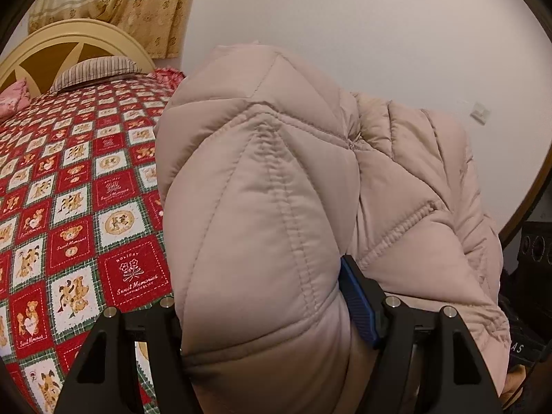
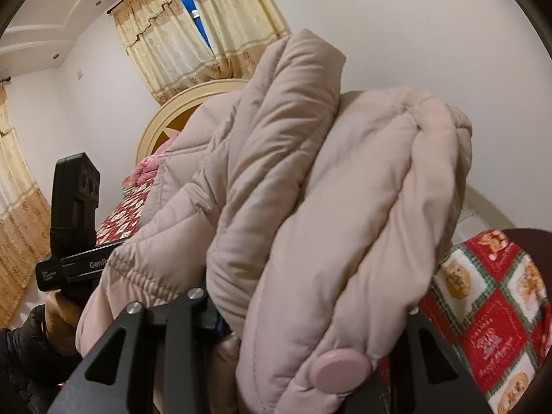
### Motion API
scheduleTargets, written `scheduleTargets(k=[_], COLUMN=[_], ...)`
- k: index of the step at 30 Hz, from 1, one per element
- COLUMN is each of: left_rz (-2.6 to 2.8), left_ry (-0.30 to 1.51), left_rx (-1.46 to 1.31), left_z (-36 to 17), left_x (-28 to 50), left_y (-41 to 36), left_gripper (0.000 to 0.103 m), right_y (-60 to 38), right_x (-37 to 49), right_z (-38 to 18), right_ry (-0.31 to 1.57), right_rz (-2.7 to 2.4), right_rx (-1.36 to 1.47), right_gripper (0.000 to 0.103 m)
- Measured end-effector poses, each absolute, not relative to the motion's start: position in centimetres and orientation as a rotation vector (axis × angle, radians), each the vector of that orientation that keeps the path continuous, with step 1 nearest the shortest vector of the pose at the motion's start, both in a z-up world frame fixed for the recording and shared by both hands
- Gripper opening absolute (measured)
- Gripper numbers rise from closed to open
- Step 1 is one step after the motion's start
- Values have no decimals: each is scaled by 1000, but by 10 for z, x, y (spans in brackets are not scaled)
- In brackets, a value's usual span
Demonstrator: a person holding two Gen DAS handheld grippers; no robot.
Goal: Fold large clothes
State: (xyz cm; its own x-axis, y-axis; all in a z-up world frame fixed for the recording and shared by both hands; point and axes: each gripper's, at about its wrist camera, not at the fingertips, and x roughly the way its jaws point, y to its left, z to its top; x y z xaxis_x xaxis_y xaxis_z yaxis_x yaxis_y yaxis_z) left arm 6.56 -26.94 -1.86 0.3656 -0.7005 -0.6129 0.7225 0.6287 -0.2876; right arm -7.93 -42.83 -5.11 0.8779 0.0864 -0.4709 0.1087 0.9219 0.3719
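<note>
Puffy beige jacket [image 1: 262, 207] clamped in both hand-held grippers, lifted

One padded jacket, two grippers, one bed.

One beige quilted jacket [image 1: 262, 207] with one round pink button [image 2: 339, 369]; one left gripper [image 1: 265, 314], one right gripper [image 2: 303, 314]; one bed [image 1: 79, 186], one striped pillow [image 1: 96, 70], one curved headboard [image 1: 51, 45], one wall socket [image 1: 480, 113].
</note>
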Motion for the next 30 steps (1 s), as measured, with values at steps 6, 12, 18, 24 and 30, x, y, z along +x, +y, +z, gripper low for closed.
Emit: scheduleTargets(k=[6, 12, 18, 24, 30], left_rz=[-844, -821, -831, -841, -830], left_ry=[822, 861, 872, 843, 821], left_rx=[82, 107, 94, 128, 144], left_z=[-48, -58, -73, -70, -73], left_x=[83, 96, 102, 96, 95], left_y=[-285, -292, -285, -287, -287], left_gripper=[70, 73, 80, 83, 85], right_y=[-460, -489, -509, -497, -471], right_x=[-53, -45, -54, -92, -145], right_z=[-97, -133, -156, -121, -55], right_ry=[570, 598, 596, 623, 528], right_rz=[27, 82, 122, -36, -280], right_rx=[505, 689, 854, 757, 471], right_gripper=[42, 45, 57, 74, 70])
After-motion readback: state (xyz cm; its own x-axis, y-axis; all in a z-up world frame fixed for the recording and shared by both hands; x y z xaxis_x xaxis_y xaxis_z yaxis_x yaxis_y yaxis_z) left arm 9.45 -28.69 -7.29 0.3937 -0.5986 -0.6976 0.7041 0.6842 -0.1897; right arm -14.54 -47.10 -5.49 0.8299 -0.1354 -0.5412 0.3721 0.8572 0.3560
